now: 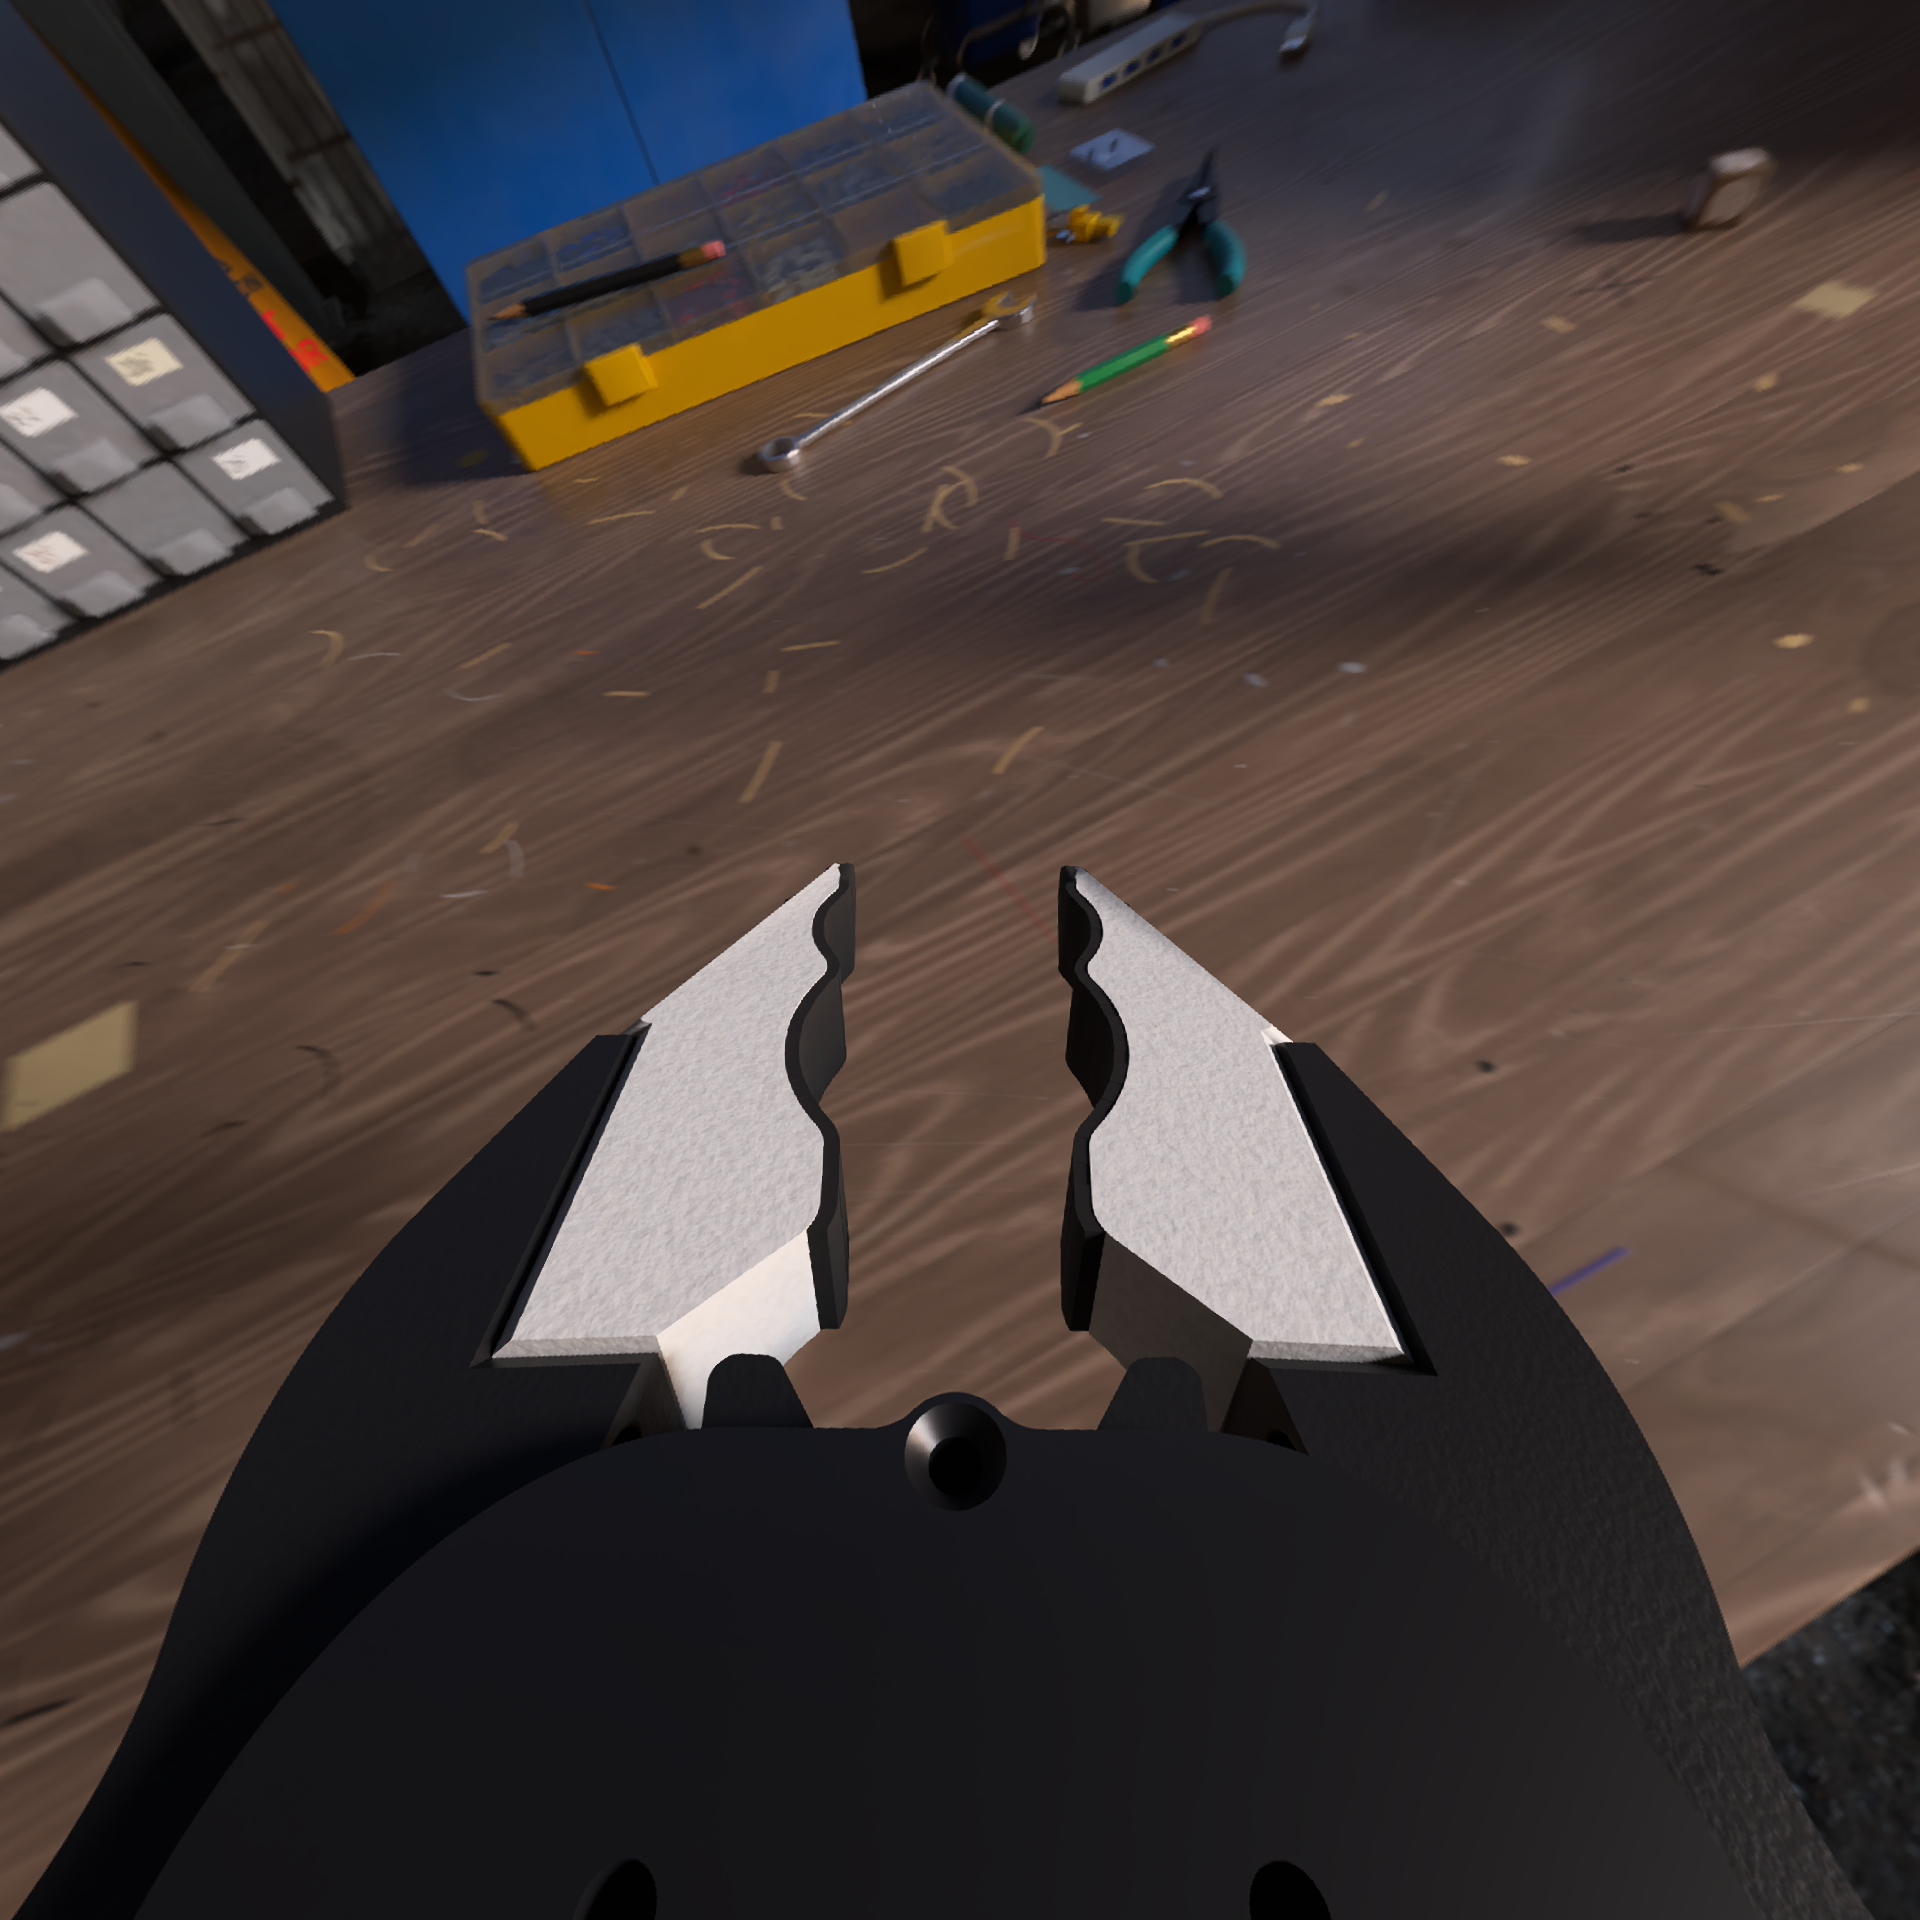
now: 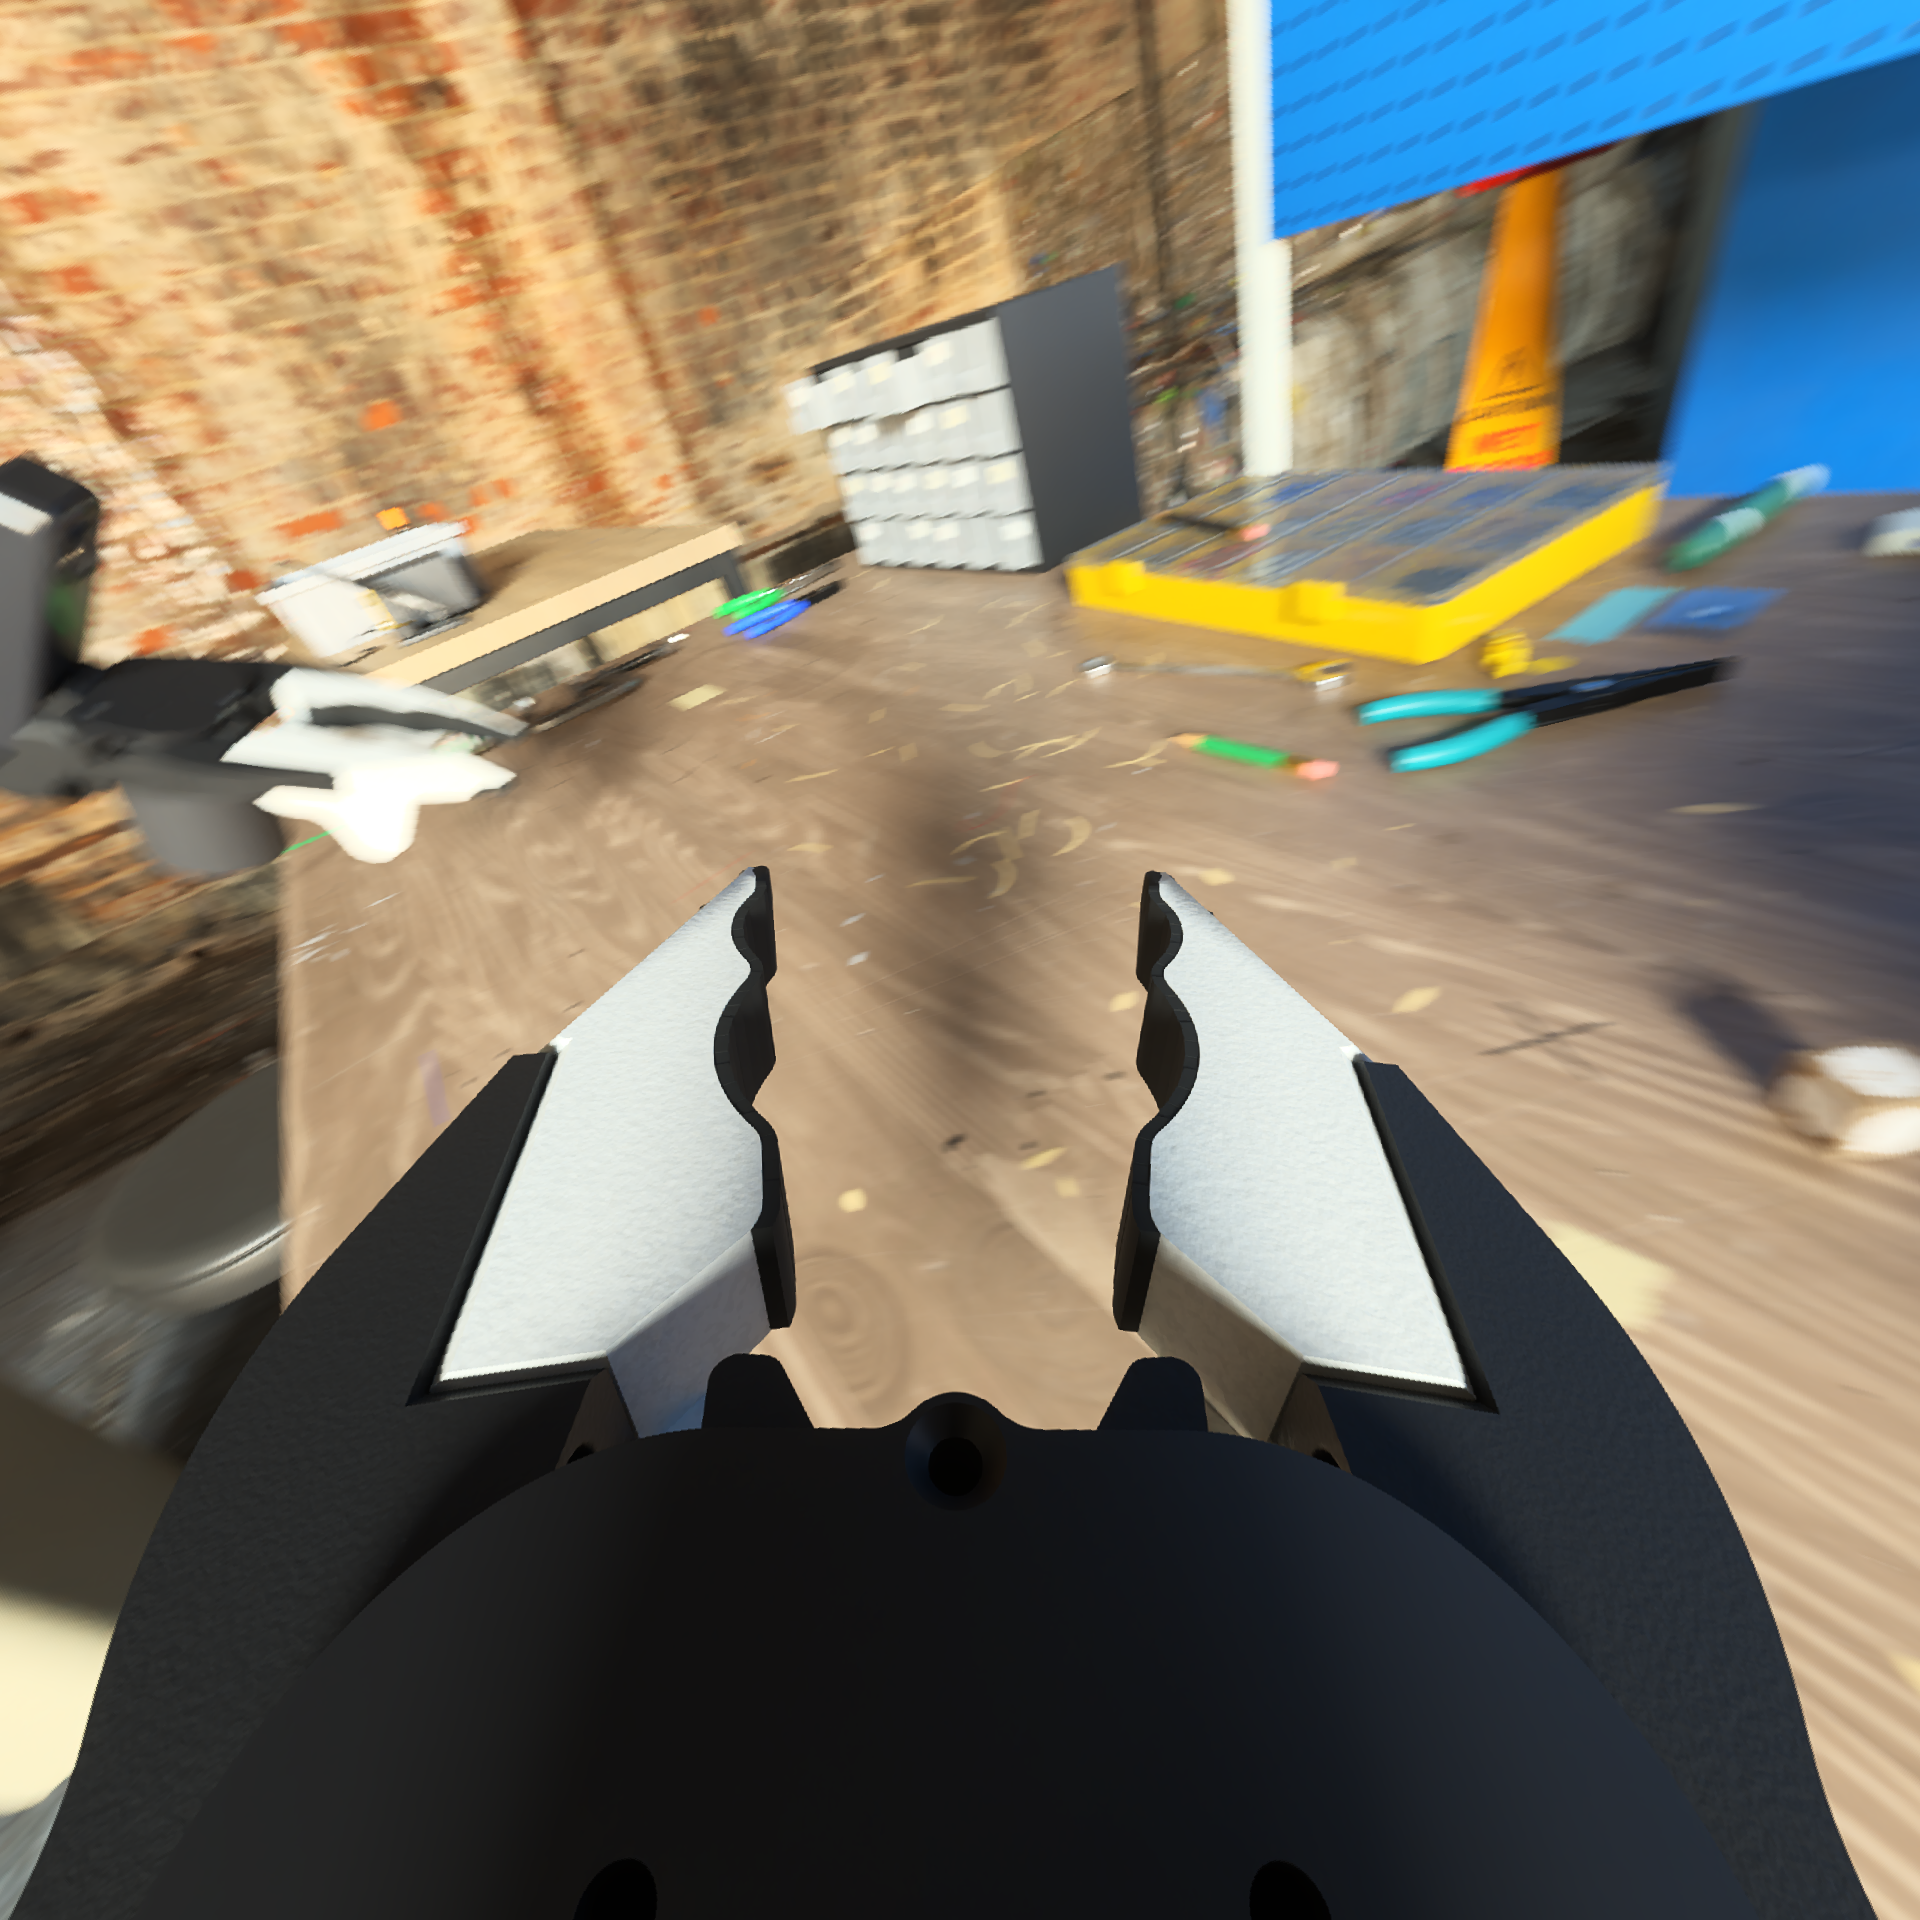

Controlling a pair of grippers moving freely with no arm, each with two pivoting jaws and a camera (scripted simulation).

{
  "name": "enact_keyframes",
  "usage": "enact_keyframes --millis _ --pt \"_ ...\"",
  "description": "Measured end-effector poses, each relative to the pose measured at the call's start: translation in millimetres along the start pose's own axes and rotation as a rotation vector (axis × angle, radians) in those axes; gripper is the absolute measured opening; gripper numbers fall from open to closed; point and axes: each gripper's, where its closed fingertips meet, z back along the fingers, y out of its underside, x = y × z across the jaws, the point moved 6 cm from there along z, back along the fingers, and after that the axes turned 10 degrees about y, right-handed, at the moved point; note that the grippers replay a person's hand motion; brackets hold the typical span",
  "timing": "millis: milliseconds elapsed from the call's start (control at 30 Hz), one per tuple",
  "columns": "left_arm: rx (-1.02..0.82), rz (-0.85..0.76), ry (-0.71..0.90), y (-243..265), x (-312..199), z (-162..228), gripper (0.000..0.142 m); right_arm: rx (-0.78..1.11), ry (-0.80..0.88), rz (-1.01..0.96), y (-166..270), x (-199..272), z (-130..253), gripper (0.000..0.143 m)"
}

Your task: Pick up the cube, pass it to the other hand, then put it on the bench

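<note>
The left gripper [image 1: 956, 883] and right gripper [image 2: 956, 888] are held released (nothing grasped) above the desk [image 1: 1351, 831]; the cube [image 1: 1730, 187] sits upper right.

The pale cube [image 1: 1730, 187] rests on the brown wooden bench [image 1: 1351, 831], lying free.

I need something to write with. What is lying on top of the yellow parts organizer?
A dark pencil with a pink eraser lies across the clear lid of the yellow parts organizer. Through the lid, only blurred small parts show in the compartments; what they are cannot be told.
</note>
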Motion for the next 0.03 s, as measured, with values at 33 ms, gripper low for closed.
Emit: enact_keyframes --millis 33 --pt "0.026 -0.012 -0.014 -5.4 9.3 2.2 0.038 0.019 -0.053 -0.009 6.8 12.4 -3.1 0.07"
